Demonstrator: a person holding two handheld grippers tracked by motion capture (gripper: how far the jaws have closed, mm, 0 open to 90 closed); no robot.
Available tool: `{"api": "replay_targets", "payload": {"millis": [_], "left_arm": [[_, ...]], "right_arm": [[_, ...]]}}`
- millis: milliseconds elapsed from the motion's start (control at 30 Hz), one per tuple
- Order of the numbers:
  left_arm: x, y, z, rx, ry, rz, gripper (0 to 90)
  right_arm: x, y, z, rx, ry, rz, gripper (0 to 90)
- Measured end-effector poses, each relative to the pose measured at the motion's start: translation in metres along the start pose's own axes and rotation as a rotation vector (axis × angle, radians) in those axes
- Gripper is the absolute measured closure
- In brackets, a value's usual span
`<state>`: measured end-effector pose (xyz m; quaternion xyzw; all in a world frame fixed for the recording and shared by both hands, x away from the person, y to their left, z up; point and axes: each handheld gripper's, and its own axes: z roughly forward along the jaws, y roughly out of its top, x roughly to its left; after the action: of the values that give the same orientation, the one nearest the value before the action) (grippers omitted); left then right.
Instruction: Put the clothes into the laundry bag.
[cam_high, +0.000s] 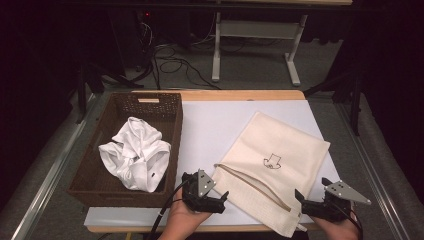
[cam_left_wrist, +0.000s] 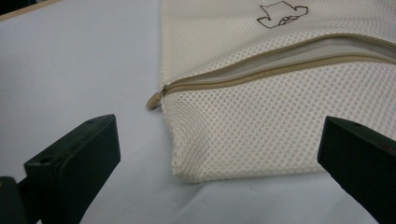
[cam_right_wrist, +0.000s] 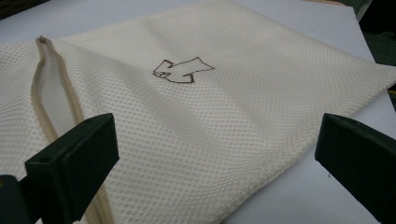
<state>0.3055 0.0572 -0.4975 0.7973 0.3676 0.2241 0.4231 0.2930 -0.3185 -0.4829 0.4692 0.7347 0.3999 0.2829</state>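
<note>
The cream mesh laundry bag (cam_high: 272, 165) lies flat at the lower right of the high view on the white worktop (cam_high: 210, 125), its zip (cam_left_wrist: 261, 70) partly undone, and the opening is judged best widened by taking one zip edge in each set of jaws, mesh only, lifted gently so the crumpled white garment (cam_high: 136, 152) in the wicker basket (cam_high: 95, 185) at the left can be fed in. The left gripper (cam_high: 216, 201) is held low at the bag's near-left corner and the right gripper (cam_high: 304, 204) at its lower right corner, both pointed inward, jaws spread wide and holding nothing.
</note>
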Motion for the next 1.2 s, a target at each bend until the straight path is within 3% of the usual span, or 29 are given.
{"api": "replay_targets", "payload": {"millis": [233, 367, 500, 700, 800, 1000, 1200], "left_arm": [[-0.003, 0.006, -0.007, -0.037, -0.019, 0.003, 0.1], [-0.003, 0.013, -0.018, -0.087, -0.043, -0.012, 0.4], [-0.002, 0.024, -0.035, -0.151, -0.042, -0.012, 0.4], [0.004, 0.033, -0.054, -0.193, -0.033, -0.018, 0.5], [0.011, 0.038, -0.066, -0.213, -0.037, -0.042, 0.8], [0.024, 0.045, -0.086, -0.246, 0.012, -0.056, 1.3], [0.046, 0.049, -0.11, -0.297, 0.059, -0.101, 1.3]], "right_arm": [[0.003, -0.002, 0.002, 0.004, 0.013, -0.014, 0.2], [0.003, -0.003, 0.005, 0.01, 0.014, -0.019, 0.2], [0.004, -0.002, 0.005, -0.001, 0.014, -0.026, 0.2], [0.006, -0.002, 0.005, -0.006, 0.013, -0.037, 0.2], [0.006, -0.003, 0.007, 0.009, 0.008, -0.039, 0.2], [0.006, -0.002, 0.007, 0.009, 0.011, -0.044, 0.2], [0.006, -0.003, 0.008, 0.015, 0.014, -0.042, 0.2]]}}
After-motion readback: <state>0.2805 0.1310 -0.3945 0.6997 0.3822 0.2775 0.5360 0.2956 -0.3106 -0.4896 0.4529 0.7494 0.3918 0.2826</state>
